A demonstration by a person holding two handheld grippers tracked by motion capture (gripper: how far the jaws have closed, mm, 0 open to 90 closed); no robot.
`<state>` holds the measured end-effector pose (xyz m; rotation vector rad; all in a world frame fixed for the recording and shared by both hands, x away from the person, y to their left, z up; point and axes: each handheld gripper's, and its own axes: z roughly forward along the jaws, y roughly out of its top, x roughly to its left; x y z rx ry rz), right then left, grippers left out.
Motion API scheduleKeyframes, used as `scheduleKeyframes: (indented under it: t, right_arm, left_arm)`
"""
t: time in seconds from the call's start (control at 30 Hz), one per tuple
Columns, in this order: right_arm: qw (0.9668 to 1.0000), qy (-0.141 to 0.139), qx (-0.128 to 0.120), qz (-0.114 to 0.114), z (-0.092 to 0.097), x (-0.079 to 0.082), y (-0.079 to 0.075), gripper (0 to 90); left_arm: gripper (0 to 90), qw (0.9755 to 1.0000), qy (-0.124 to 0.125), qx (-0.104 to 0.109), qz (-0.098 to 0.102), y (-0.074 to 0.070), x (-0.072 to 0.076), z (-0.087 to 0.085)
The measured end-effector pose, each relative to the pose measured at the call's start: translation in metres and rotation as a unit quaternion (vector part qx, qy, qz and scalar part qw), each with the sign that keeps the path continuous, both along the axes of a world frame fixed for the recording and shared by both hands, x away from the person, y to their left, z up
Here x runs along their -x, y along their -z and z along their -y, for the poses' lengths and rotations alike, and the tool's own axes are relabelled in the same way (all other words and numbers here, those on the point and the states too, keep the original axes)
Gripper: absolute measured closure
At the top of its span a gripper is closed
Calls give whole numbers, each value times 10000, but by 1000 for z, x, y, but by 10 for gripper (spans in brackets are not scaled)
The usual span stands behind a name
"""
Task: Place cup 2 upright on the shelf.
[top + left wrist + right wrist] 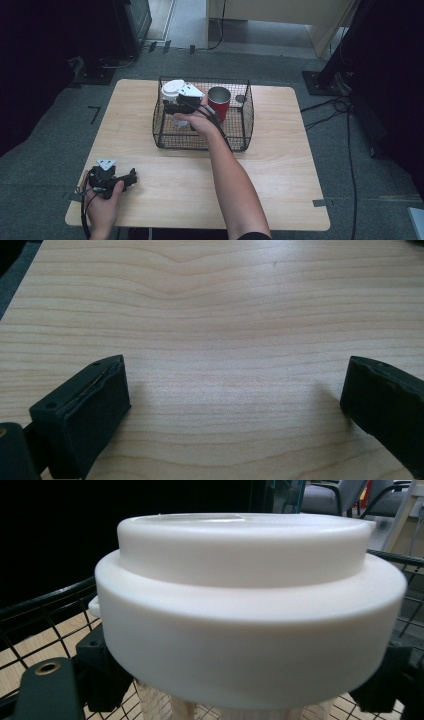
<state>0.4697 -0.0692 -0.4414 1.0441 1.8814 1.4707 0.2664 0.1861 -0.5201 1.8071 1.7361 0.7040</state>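
The white-lidded cup (250,615) stands in the wire basket (245,125) at its far left, the right gripper (181,105) clamped on it below the lid (172,89); lifted carelessly, it could catch the rim or knock the red cup (219,102) beside it; two cups, one basket; the left gripper (120,181) rests open and empty on the table (280,170).

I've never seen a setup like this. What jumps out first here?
A black wire basket sits mid-table, holding a red cup and a clear cup with a big white lid. The right gripper reaches into the basket, its jaws on either side of the cup just under that lid. The left gripper rests open at the wooden table's near left corner.
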Motion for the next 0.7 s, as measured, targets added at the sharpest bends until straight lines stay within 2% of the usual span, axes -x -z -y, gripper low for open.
scheduleKeyframes:
  t: [0.17,0.27,0.37,0.7]
  right_arm:
    - [9999,-112,4,-76,5,2,-1,132]
    - [9997,-234,96,-75,4,6,0,85]
    - [9996,-258,82,-91,4,8,-2,34]
    - [9991,-328,268,49,10,14,-8,0]
  left_arm:
    - [0,10000,-1,6,5,0,0,0]
    - [1,10000,29,-4,-11,0,0,0]
    - [1,10000,29,-3,-8,0,-1,0]
    - [1,10000,37,-11,-25,0,0,0]
